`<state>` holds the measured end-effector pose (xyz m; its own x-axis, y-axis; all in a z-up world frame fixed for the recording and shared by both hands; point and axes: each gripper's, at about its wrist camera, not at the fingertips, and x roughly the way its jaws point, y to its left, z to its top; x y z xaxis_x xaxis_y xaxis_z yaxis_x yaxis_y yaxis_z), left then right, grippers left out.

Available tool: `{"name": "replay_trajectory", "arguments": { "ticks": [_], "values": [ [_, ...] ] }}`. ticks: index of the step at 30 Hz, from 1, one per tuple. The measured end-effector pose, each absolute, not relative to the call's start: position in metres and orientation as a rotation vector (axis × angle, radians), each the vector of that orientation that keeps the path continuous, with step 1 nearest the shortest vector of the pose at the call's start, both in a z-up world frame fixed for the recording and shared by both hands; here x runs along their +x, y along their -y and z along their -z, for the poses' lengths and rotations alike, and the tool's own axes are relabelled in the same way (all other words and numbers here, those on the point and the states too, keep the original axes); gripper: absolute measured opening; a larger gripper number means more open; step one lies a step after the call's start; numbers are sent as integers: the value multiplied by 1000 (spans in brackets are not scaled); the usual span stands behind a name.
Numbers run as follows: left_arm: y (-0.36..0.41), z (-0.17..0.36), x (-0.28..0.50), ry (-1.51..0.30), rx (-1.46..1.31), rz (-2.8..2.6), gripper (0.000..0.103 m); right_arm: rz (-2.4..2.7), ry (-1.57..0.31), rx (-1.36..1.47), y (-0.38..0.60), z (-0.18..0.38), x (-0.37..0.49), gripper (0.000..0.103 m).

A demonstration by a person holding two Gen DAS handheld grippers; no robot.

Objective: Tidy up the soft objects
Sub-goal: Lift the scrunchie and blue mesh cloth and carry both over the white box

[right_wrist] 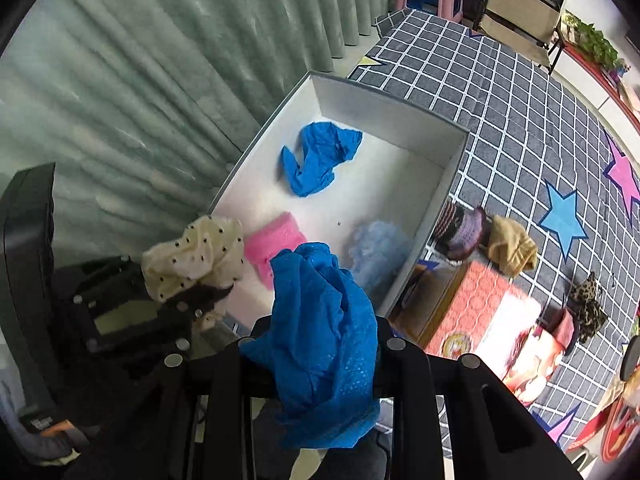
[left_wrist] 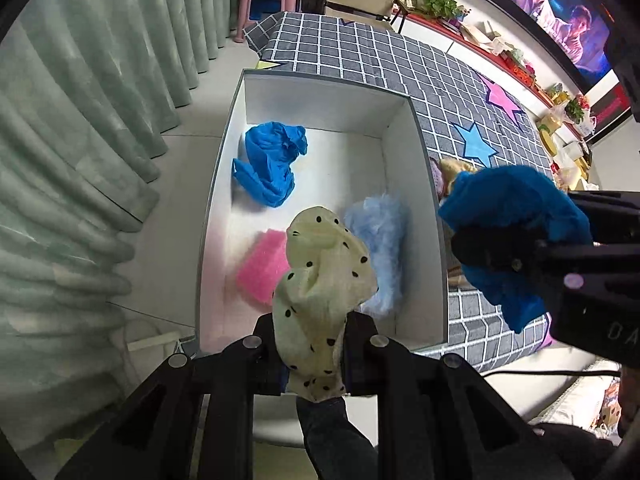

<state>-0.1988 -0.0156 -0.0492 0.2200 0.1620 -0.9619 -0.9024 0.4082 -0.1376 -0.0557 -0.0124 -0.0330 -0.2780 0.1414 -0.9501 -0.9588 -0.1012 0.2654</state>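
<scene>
Cream polka-dot cloth [left_wrist: 320, 300] is pinched between the fingers of the left tongs [left_wrist: 312, 344], bunched above the near end of the white box [left_wrist: 218, 184]. The right tongs [right_wrist: 320, 344] are clamped on a blue cloth [right_wrist: 324, 332], also over the near end. Inside the box lie another blue cloth [left_wrist: 270, 162], a pink sponge [left_wrist: 262, 272] and a pale blue fluffy piece [left_wrist: 380, 248]

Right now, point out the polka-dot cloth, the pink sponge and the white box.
polka-dot cloth [left_wrist: 320, 280], left wrist view, on its bunched middle.
pink sponge [left_wrist: 262, 266], left wrist view, on its top face.
white box [right_wrist: 380, 106], right wrist view, on its far inner wall.
</scene>
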Motion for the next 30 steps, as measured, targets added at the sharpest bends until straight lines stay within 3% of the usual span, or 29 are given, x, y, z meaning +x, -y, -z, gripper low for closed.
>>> {"name": "replay_trajectory", "arguments": {
  "ticks": [21, 30],
  "values": [
    [-22, 82, -185, -1145, -920, -937, 22, -1478, -1408, -937, -47, 61, -36, 28],
    [-38, 64, -214, -1043, -1001, -959, 22, -1467, -1400, -911, -62, 62, -26, 28]
  ]
}}
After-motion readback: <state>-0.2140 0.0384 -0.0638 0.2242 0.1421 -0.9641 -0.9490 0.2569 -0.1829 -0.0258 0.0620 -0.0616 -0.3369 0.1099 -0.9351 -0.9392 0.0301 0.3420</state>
